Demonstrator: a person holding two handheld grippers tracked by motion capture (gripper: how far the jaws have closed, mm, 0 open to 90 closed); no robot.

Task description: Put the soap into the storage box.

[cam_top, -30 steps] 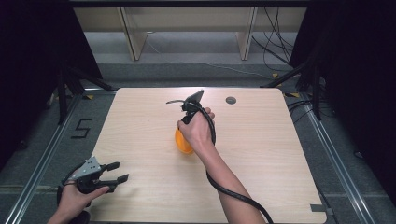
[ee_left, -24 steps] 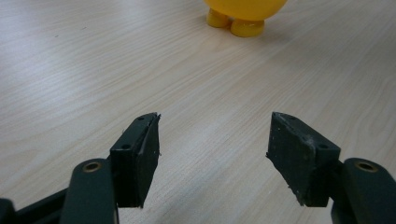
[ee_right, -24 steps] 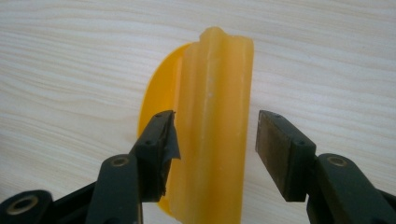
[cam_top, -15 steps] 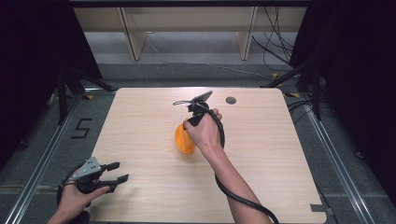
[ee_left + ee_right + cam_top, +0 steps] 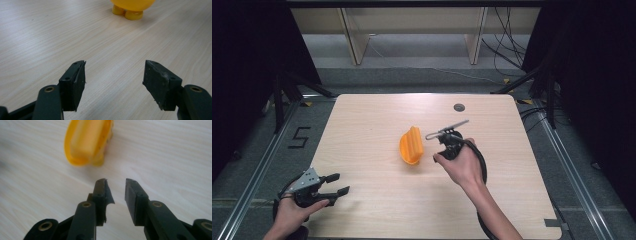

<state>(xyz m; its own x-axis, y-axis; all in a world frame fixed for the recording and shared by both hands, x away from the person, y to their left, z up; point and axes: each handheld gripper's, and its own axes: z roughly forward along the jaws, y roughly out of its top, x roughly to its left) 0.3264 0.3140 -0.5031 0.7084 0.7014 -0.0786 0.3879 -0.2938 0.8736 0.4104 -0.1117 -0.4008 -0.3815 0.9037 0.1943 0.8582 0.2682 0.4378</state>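
The orange dish [image 5: 410, 145] stands on edge mid-tabletop [image 5: 362, 125], untouched, the nearly closed, empty right claw [image 5: 435, 156] just beside it and the open left claw [image 5: 338, 183] idle, so grasping remains.

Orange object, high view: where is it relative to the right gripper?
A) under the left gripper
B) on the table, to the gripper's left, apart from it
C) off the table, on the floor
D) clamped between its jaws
B: the orange object lies on the table left of the right gripper, with bare tabletop between them and nothing between the jaws in the right gripper view.
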